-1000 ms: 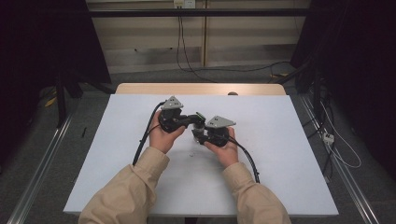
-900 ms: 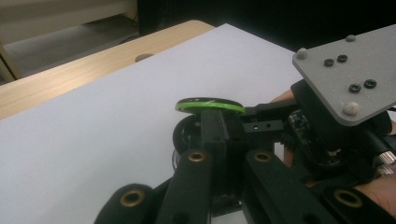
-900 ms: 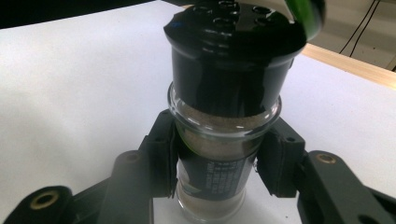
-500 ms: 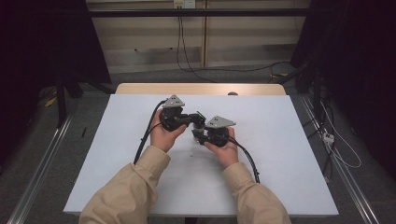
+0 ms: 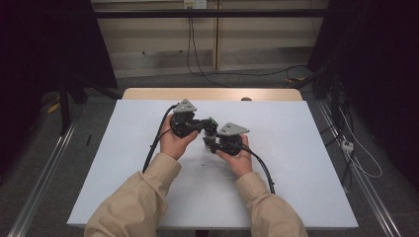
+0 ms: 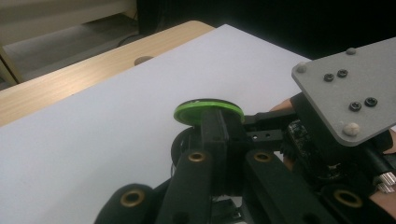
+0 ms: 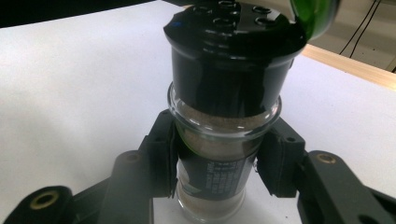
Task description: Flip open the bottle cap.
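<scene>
The spice jar (image 7: 223,154) stands upright mid-table, its long axis vertical, clamped at the glass by the right gripper (image 7: 219,161). Just left of it, the left gripper (image 6: 219,135) pinches the green lid (image 6: 208,111) — flipped open above the black shaker cap (image 7: 233,51).

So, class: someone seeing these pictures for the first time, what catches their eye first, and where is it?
The two grippers meeting over the middle of the white table: the right gripper is shut on a glass spice jar of brownish powder with a black shaker top. The left gripper is shut on the jar's green lid, flipped open beside that top.
</scene>
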### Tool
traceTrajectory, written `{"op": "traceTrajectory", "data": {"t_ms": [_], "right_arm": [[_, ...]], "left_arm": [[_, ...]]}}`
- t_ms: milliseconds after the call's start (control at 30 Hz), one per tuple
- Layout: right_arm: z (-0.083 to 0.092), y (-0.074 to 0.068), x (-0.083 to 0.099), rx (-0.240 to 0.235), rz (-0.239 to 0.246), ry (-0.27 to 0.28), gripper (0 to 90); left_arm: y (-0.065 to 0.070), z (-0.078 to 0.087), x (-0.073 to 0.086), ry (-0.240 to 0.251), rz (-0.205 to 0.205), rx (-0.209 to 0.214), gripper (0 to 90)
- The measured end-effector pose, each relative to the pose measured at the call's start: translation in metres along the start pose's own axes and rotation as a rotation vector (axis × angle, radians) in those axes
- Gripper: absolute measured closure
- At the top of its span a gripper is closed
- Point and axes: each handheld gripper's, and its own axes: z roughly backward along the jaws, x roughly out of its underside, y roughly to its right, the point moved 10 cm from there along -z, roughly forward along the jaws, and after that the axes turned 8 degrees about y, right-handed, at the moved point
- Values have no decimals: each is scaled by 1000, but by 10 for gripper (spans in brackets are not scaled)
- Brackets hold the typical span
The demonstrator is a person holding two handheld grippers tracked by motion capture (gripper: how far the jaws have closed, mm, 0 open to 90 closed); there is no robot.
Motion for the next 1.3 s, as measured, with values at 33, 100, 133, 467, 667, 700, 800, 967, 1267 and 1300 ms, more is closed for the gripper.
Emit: {"op": "traceTrajectory", "data": {"t_ms": [33, 100, 133, 467, 667, 700, 800, 967, 1267, 1300], "right_arm": [[0, 0, 0, 0, 0, 0, 535], [0, 0, 0, 0, 1, 1, 535], [0, 0, 0, -1, 2, 1, 535], [0, 0, 0, 1, 4, 0, 535], [0, 0, 0, 4, 2, 0, 535], [0, 0, 0, 4, 0, 0, 535], [0, 0, 0, 4, -1, 2, 536], [0, 0, 0, 5, -1, 1, 535], [0, 0, 0, 4, 4, 0, 535], [0, 0, 0, 4, 7, 1, 535]], "left_arm": [[0, 0, 0, 3, 0, 1, 900], [1, 0, -1, 1, 2, 1, 900], [1, -1, -1, 4, 4, 2, 900], [2, -3, -6, 10, -6, 5, 900], [4, -3, -9, 5, -15, 9, 900], [4, -3, -9, 11, -13, 12, 900], [4, -3, -9, 12, -13, 11, 900], [4, -3, -10, 10, -11, 6, 900], [2, -6, -8, 5, -7, 3, 900], [2, -6, -8, 2, -10, 1, 900]]}}
